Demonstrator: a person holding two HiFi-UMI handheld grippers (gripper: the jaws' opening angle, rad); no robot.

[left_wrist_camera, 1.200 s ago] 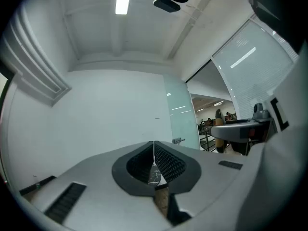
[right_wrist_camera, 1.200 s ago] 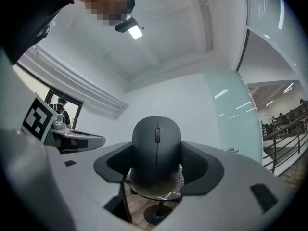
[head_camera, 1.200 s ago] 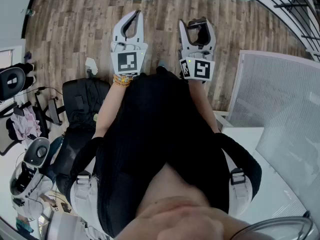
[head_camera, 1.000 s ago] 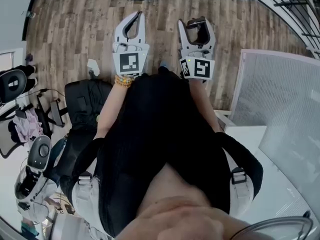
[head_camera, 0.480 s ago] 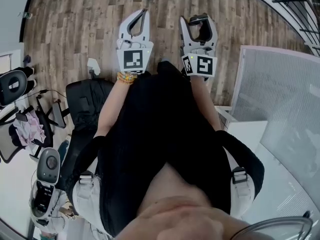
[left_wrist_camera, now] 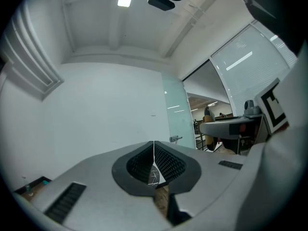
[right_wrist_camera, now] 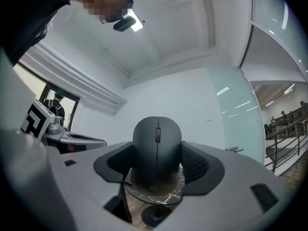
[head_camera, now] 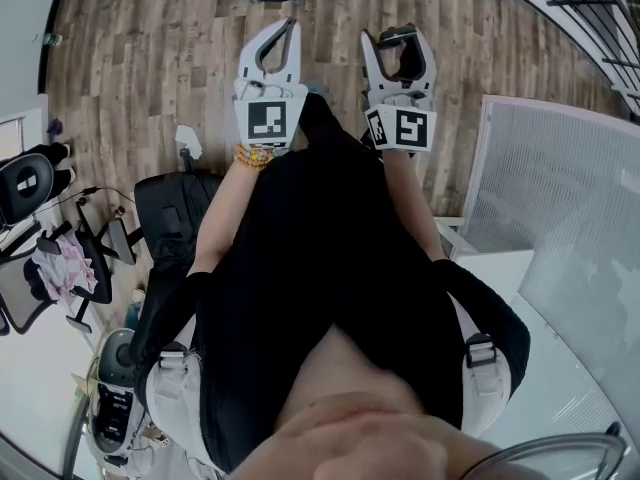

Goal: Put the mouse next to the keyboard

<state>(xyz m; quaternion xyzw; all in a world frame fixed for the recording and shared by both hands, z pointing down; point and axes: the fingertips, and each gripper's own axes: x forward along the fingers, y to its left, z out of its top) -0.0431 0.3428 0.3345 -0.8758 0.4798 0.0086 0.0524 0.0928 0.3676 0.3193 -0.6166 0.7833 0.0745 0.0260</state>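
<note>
Wood floor (head_camera: 150, 58) is showing below while the right hand-held gripper (right_wrist_camera: 158, 161) is clamping the dark grey mouse (right_wrist_camera: 157, 138) between its jaws. The left hand-held gripper (left_wrist_camera: 154, 158) is hanging closed, empty. Carrying seems underway; no keyboard is showing, so finding it comes next.

The mouse (right_wrist_camera: 157, 143) is smooth, dull dark grey plastic. The right gripper (right_wrist_camera: 157, 170) is matt grey plastic, and its jaws have black bumpy pads (right_wrist_camera: 196, 163). The floor (head_camera: 150, 58) is streaky brown wood. The shirt (head_camera: 320, 268) is black cloth.
</note>
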